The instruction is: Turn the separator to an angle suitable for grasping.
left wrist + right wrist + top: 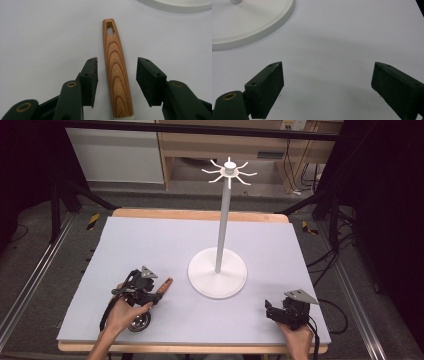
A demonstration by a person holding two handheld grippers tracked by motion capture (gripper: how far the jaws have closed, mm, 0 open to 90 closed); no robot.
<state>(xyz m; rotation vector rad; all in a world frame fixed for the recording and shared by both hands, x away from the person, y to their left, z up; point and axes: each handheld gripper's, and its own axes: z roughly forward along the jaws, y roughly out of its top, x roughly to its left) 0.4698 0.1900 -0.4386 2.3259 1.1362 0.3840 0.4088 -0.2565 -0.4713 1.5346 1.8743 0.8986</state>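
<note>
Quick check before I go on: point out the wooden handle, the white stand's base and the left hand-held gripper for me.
wooden handle (116, 75), left gripper view, middle of the grained shaft.
white stand's base (217, 279), high view, flat disc beside the pole.
left hand-held gripper (116, 75), left gripper view, midway between its open pads.

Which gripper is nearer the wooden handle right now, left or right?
Left. The left gripper has its jaws on either side of the wooden handle, pads clear of it. The right gripper sits far across the mat, on the other side of the white stand's base.
</note>
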